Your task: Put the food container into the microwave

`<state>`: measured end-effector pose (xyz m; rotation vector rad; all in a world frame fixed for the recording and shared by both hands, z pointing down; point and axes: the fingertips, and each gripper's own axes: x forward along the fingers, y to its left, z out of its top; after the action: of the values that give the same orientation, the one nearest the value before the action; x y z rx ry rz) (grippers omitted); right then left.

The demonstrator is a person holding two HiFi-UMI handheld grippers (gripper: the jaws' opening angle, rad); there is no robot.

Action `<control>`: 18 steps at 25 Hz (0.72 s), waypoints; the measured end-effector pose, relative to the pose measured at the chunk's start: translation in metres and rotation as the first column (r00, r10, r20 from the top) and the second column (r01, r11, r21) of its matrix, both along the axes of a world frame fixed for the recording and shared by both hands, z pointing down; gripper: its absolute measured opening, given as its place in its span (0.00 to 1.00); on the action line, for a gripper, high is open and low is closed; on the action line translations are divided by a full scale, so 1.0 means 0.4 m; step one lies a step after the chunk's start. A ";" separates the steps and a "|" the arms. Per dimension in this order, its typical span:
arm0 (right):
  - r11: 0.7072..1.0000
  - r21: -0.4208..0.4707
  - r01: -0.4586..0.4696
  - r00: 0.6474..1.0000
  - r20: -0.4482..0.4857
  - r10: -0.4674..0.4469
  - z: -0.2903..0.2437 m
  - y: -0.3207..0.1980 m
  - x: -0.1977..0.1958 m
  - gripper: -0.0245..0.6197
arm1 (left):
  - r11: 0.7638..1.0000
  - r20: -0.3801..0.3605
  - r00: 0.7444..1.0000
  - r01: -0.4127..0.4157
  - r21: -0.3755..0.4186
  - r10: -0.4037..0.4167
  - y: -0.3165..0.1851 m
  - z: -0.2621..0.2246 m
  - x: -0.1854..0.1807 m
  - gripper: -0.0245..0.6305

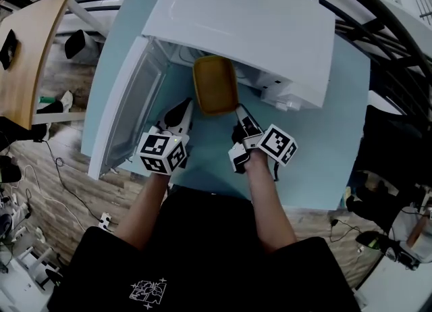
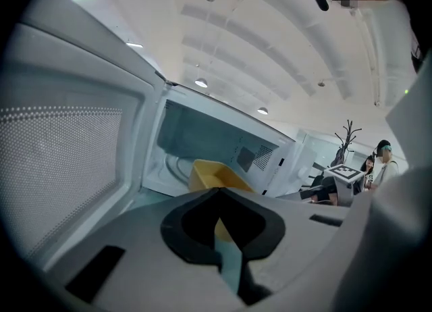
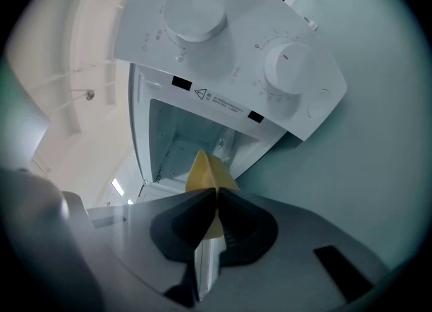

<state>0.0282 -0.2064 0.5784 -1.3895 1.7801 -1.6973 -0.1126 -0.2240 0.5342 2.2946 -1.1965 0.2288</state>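
Yellow plastic, the food container is halfway into the open microwave on the table. Its far end is hidden under the oven's white top. The left gripper and right gripper each have their jaws clamped on its near rim, one at each corner. The jaws themselves cover most of the pinched edge.

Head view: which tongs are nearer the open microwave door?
The left tongs, beside the open door; the right tongs sit across the container.

Yellow container half inside microwave; left claw, right claw on rim.
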 end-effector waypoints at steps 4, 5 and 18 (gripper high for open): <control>0.999 0.007 -0.032 0.999 0.004 0.032 -0.009 -0.018 0.005 0.07 | 1.000 -0.001 1.000 -0.005 0.003 0.005 -0.006 -0.001 0.002 0.05; 0.999 0.008 -0.039 0.999 0.005 0.039 -0.010 -0.023 0.004 0.07 | 1.000 -0.001 1.000 -0.006 0.005 0.006 -0.008 -0.001 0.001 0.05; 0.995 0.024 -0.094 0.995 0.022 0.094 -0.029 -0.104 -0.022 0.07 | 1.000 -0.010 1.000 -0.008 0.016 0.008 -0.063 -0.013 0.003 0.05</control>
<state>0.0194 -0.2481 0.5668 -1.4171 1.6913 -1.6302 -0.1114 -0.2490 0.5290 2.3120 -1.1882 0.2111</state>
